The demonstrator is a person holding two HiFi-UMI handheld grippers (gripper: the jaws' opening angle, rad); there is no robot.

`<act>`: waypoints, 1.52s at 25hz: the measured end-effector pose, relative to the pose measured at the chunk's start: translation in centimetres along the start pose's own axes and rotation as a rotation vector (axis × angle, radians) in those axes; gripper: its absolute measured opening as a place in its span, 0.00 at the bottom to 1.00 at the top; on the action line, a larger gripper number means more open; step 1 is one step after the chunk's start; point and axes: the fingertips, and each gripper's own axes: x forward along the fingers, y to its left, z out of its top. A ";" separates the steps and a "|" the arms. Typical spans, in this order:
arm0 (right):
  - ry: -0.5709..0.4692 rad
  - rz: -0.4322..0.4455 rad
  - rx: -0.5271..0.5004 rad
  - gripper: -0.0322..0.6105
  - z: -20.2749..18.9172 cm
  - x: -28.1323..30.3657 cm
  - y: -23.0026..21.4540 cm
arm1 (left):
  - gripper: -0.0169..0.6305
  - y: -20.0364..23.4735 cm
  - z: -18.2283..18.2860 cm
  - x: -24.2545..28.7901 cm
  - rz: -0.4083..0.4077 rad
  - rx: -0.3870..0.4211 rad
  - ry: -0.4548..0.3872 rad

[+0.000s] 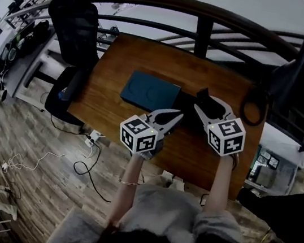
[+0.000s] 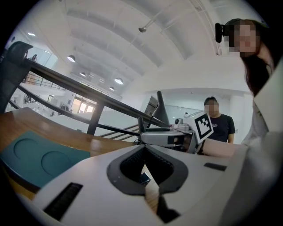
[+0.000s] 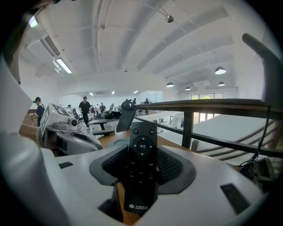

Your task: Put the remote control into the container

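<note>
Remote control (image 3: 142,164) stands upright between the jaws of the right gripper (image 3: 142,152), whose pads press its lower half from both sides while the button end juts out beyond the fingertips. The left gripper (image 2: 144,171) has its jaws drawn together with nothing between them. The teal container (image 1: 150,91) lies on the wooden table (image 1: 209,156) ahead of the left jaws and to their left, and farther left of the right jaws, apart from both.

The likeliest trouble, judging from the grip, is a pivot. Much of the remote's length sticks out past the pads, so a knock of that free end on the container's edge could swing it in the jaws or work it loose. The left gripper sits near the path from the right jaws to the container, so the two tools could also bump on the way across. The container's top shows as a flat face with round hollows. Whether it is open to receive anything cannot be told, and a release over a closed top would leave the remote lying on it or sliding off onto the table.

Counted: one remote control, one container with two round hollows in its top, two grippers, each with one marker cube, and one table.
</note>
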 end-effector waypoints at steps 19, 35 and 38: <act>0.165 0.105 0.018 0.37 -4.8 5.8 -1.5 | 0.03 3.9 -3.0 2.5 0.030 -0.086 0.089; 0.382 0.210 -0.093 0.37 -10.7 9.6 -0.7 | 0.03 5.3 -5.8 3.3 0.038 -0.157 0.143; 0.423 0.230 -0.116 0.37 -11.8 10.0 -0.5 | 0.03 5.4 -6.1 3.3 0.038 -0.165 0.149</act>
